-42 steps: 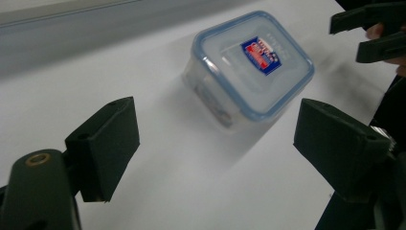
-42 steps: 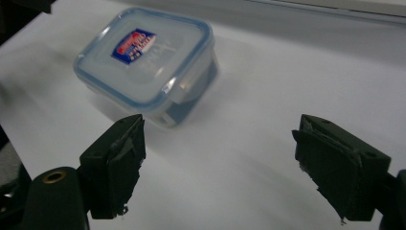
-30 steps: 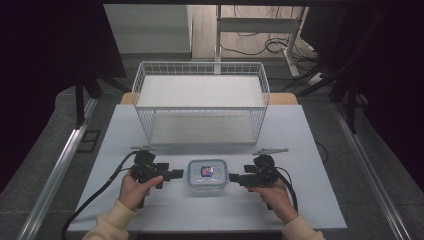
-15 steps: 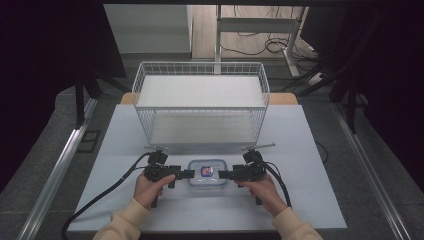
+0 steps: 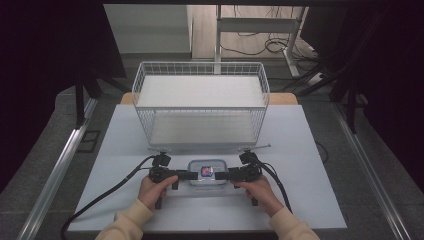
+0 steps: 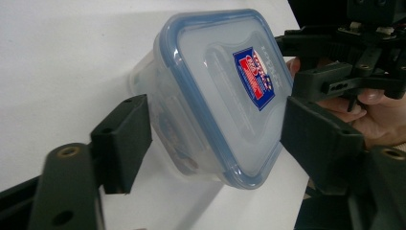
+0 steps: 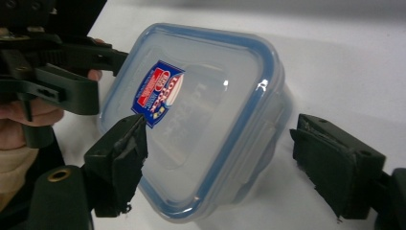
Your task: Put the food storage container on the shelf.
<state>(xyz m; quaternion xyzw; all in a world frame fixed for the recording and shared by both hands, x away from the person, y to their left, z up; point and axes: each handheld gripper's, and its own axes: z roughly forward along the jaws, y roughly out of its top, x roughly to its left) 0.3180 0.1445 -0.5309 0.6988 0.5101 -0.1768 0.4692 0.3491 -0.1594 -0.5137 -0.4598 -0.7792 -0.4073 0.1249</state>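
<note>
Seeing both jaw pairs spread, just been closing, each straddling one end of the clear container (image 5: 206,172) without clamping it yet. Left gripper (image 5: 189,175) comes in from frame left, right gripper (image 5: 223,175) from frame right. Container sits lower centre on the white table (image 5: 310,150), wire basket (image 5: 200,102) above it.

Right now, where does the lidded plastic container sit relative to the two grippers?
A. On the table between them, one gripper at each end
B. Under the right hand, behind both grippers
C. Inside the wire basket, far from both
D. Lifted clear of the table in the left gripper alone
A: the high view shows the container on the table, with the left gripper and right gripper at opposite ends.
</note>
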